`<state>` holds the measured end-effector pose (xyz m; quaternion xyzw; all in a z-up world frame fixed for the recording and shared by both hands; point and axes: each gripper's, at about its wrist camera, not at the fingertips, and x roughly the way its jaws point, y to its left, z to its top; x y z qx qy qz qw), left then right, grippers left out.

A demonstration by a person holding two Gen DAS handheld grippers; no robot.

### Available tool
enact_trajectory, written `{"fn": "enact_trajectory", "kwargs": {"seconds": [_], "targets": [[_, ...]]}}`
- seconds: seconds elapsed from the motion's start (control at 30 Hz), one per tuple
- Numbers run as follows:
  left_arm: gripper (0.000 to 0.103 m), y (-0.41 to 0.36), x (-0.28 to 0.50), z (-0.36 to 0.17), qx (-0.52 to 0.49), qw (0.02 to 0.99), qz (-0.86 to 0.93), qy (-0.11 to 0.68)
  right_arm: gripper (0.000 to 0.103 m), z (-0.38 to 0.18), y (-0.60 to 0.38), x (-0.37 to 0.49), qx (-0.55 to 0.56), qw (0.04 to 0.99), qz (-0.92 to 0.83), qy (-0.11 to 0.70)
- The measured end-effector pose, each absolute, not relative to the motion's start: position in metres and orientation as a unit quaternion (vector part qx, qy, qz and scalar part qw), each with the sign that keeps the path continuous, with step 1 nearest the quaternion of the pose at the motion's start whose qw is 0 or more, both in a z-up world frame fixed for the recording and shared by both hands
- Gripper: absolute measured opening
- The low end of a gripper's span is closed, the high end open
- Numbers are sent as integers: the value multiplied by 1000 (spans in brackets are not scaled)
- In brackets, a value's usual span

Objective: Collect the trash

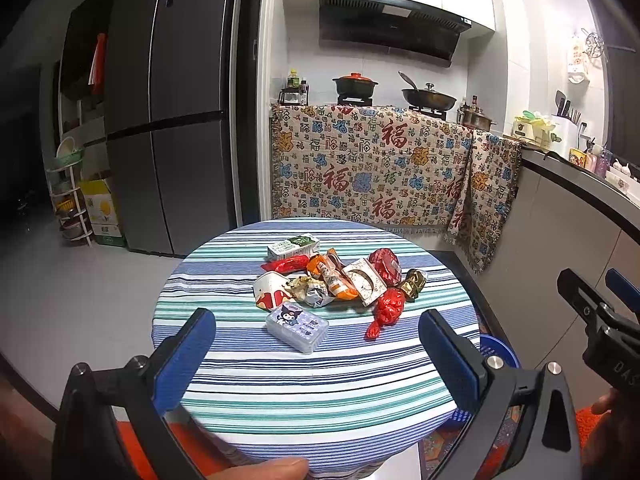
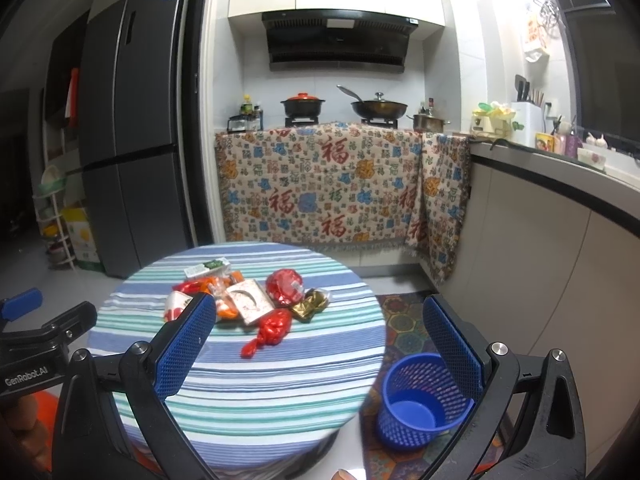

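A heap of trash lies on the round striped table (image 1: 320,392): a green-white milk carton (image 1: 293,247), a red twisted wrapper (image 1: 386,312), a round red wrapper (image 1: 385,266), a gold wrapper (image 1: 415,283), orange packets (image 1: 332,278) and a white card box (image 1: 366,283). A clear Kuromi box (image 1: 297,326) sits nearest. My left gripper (image 1: 316,356) hovers open above the table's near side, holding nothing. My right gripper (image 2: 320,344) is open and empty too, between the table (image 2: 260,400) and the blue mesh bin (image 2: 420,400) on the floor. The red twisted wrapper (image 2: 270,330) lies ahead.
A patterned cloth (image 1: 372,172) hangs over the stove counter behind the table, with pots on top. A tall grey fridge (image 1: 172,120) stands at left, beside a wire rack and cardboard box. A curved counter (image 2: 560,208) runs along the right. A colourful mat (image 2: 404,328) lies under the bin.
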<state>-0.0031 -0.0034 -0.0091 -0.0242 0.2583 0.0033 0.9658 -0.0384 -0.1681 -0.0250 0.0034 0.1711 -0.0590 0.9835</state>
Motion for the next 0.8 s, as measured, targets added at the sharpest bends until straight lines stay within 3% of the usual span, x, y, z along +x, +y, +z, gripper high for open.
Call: {"fn": "enact_trajectory", "kwargs": {"seconds": [0.8], "targets": [[103, -5, -3, -9, -24, 966, 2, 257, 103, -21, -165, -39, 0, 984, -61, 168]]}}
